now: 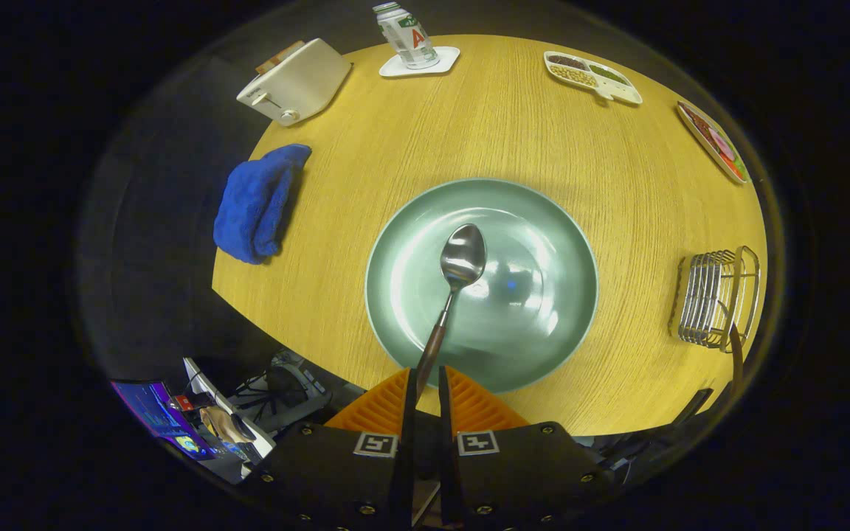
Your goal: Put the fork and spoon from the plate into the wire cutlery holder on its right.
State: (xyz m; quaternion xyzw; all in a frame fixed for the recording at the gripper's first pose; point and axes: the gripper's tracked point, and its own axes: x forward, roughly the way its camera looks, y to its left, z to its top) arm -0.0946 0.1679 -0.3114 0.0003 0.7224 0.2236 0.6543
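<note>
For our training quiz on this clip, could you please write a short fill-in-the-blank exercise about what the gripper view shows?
1. The gripper is shut on the handle of the ____.
2. The spoon's bowl hangs over the green ____.
3. The wire cutlery holder stands to the ____ of the plate.
4. The folded cloth near the toaster is ____ in colour.

Missing words: spoon; plate; right; blue.
</note>
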